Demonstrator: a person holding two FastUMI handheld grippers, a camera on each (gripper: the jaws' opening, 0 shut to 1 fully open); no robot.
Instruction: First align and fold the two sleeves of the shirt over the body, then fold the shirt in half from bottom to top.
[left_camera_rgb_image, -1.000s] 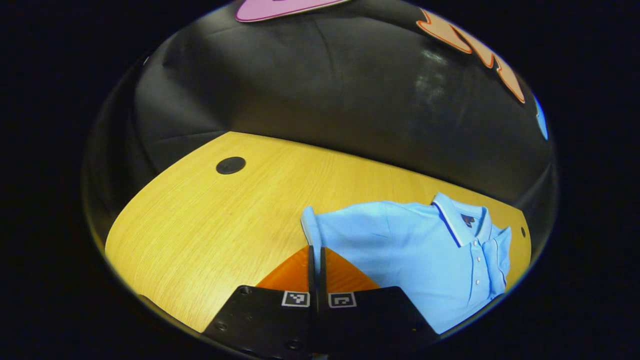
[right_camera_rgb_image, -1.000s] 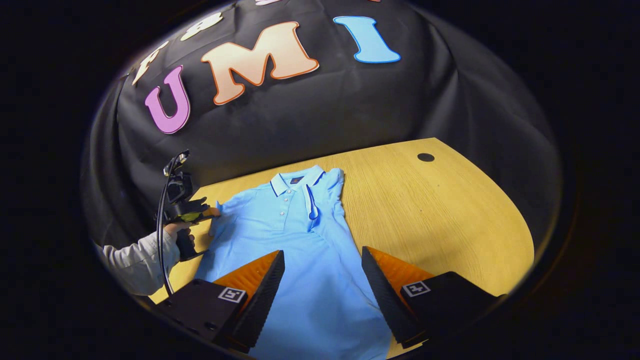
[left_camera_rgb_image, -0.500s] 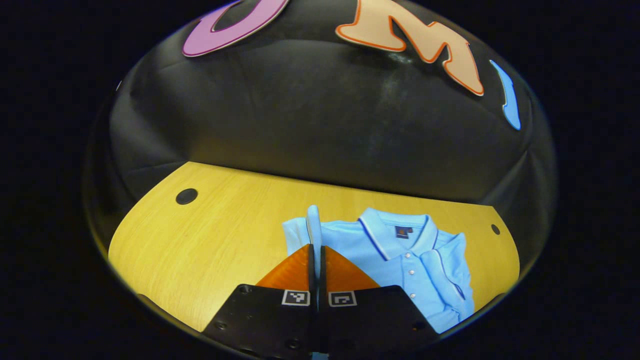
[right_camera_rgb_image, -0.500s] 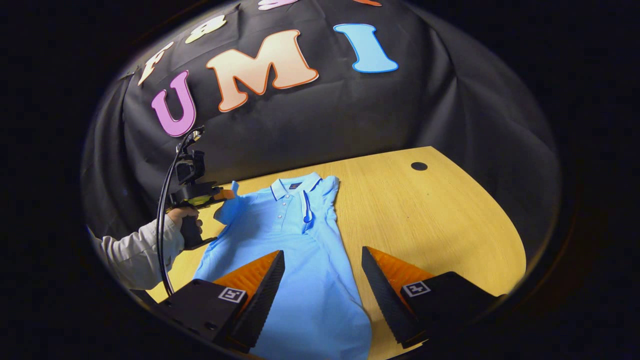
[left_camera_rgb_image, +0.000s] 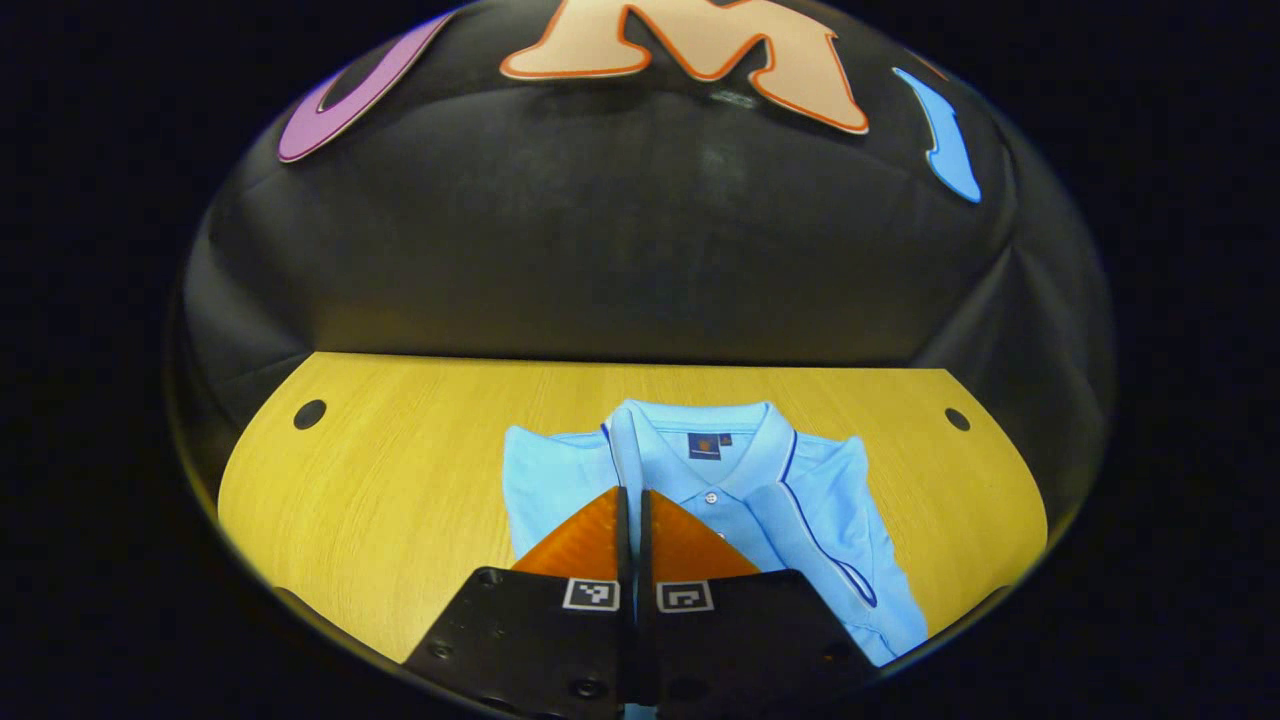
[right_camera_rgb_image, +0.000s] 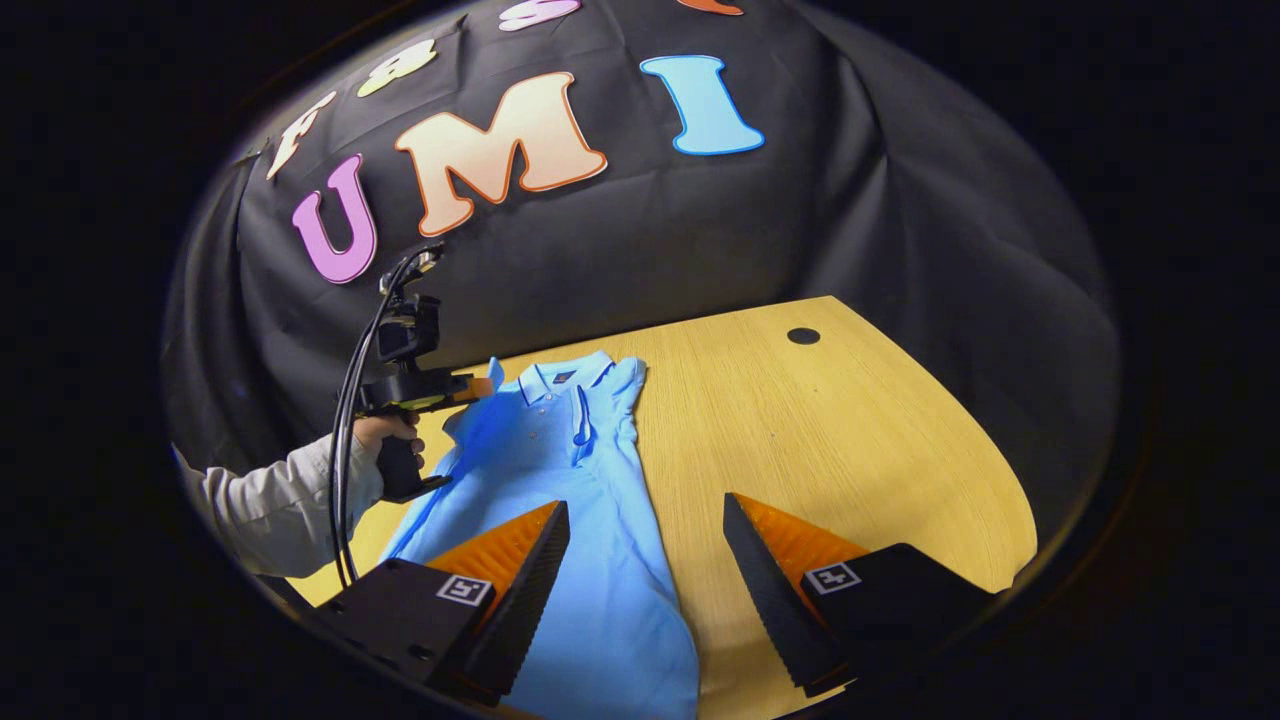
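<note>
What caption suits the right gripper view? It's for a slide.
Open right gripper hovers above the shirt while the left gripper lifts a sleeve.

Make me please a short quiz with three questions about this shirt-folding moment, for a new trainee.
1. True or false: the right claw is shut on the shirt.
2. What does the left claw pinch? A) the collar B) a sleeve C) the bottom hem
3. Fill in: the other sleeve already lies folded over the shirt's ____.

Key:
1. False; its fingers stand apart, holding nothing.
2. B; in the right gripper view, the left claw lifts the sleeve beside the collar.
3. Body.
</note>
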